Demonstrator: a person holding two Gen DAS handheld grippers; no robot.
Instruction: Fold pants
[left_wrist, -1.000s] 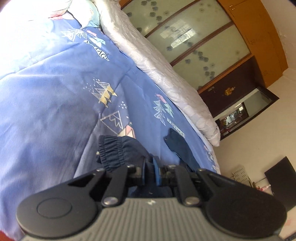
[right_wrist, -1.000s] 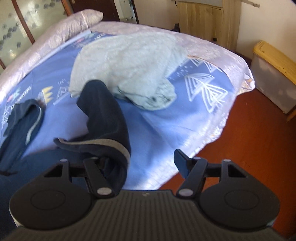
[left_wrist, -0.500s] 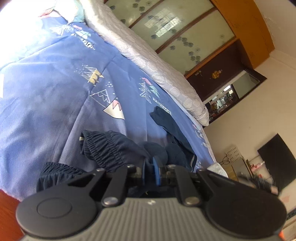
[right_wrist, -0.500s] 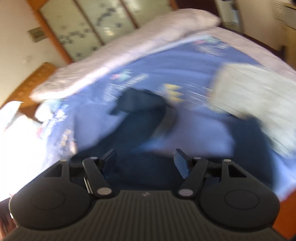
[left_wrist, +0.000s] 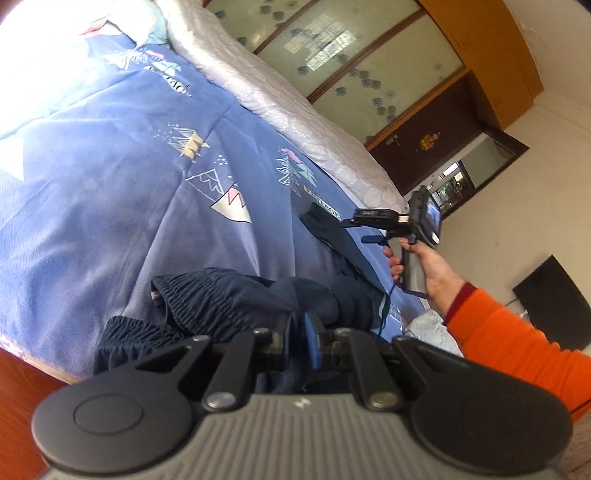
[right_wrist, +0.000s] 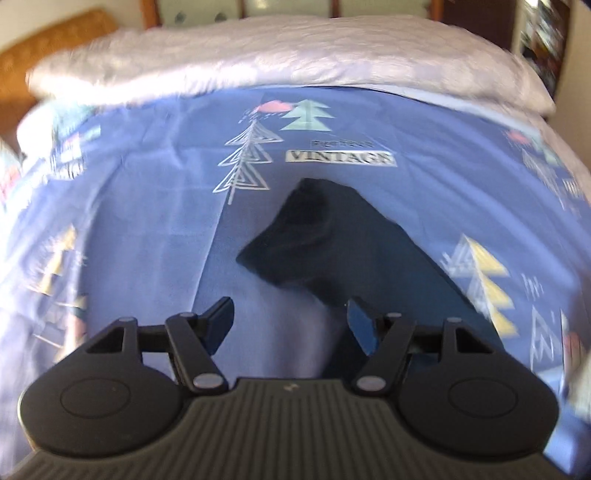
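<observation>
Dark navy pants (left_wrist: 236, 302) lie bunched on a blue bedspread (left_wrist: 110, 177), elastic waistband near the bed's front edge. My left gripper (left_wrist: 301, 341) is shut on a fold of the pants near the waist. One pant leg (right_wrist: 332, 243) stretches away across the bed. My right gripper (right_wrist: 291, 321) is open and empty, hovering just above that leg's end; it also shows in the left wrist view (left_wrist: 373, 214), held by a hand with an orange sleeve.
A pale quilted cover (right_wrist: 295, 55) runs along the far side of the bed. A light grey-green garment (left_wrist: 432, 328) lies by the pants. Red-brown floor (left_wrist: 22, 391) lies below the bed's edge. Glass cupboard doors (left_wrist: 351, 48) stand behind.
My right gripper let go of the striped pant leg and swung left across the bed to the other leg's end. My left gripper kept its hold on the waist.
</observation>
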